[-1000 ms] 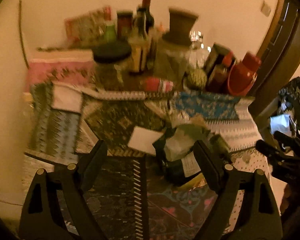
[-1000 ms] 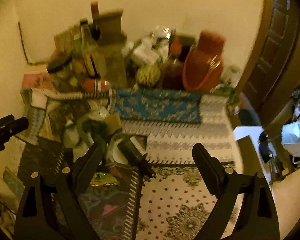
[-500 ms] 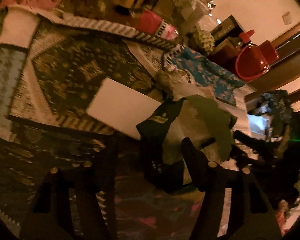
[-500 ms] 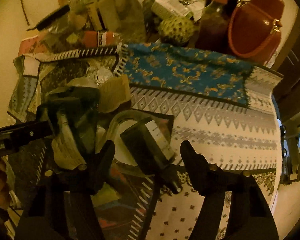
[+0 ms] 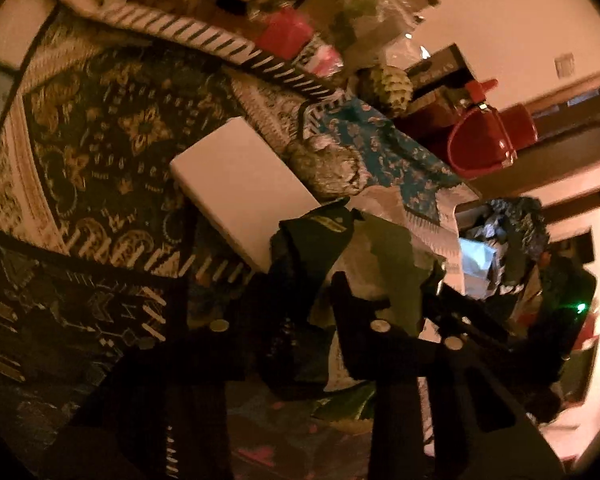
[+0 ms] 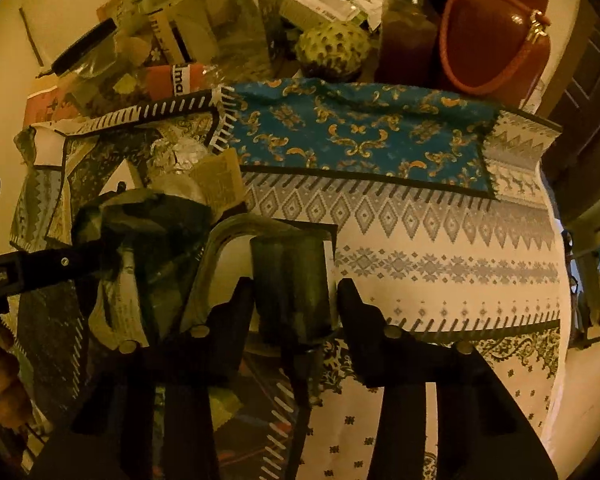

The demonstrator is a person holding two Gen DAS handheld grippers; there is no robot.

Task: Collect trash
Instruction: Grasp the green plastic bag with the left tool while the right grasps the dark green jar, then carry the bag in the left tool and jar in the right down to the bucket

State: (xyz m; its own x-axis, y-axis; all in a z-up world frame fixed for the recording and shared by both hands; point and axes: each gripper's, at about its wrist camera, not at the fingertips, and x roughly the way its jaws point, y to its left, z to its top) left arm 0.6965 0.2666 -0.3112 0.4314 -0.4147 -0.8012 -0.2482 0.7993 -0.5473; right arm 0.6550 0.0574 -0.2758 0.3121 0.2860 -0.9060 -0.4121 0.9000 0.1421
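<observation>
Trash pile: a dark green bag (image 5: 320, 240) with crumpled paper (image 5: 364, 276) sticking out of its open top sits on the tabletop (image 6: 440, 248), near the left edge in the right view.
Green bag: its top is open and floppy; light paper shows inside it.
Dark bottle: a small dark bottle (image 6: 290, 280) with a pale label lies tipped over just right of the bag, partly on a see-through plastic tray (image 6: 216, 240).
Left hand-held gripper (image 5: 284, 312): its two fingers are close in on each side of the green bag and seem to pinch it, but the picture is dim and blurry.
Right hand-held gripper (image 6: 296, 300): its two fingers sit tight on both sides of the dark bottle, holding it.
White card: a flat white card (image 5: 240, 184) lies on the dark patterned cloth, touching the bag's left side.
Foil ball: a crumpled silver ball (image 6: 178, 152) rests just behind the bag, beside a tan box (image 6: 220, 180).
Back of the tabletop: a red bag (image 6: 496, 36) with a rope handle, a bumpy green fruit (image 6: 332, 50), a dark sauce bottle (image 6: 408, 36), jars and boxes stand close together.
Blue cloth: a blue cloth (image 6: 360, 136) with gold swirls lies in front of them.
</observation>
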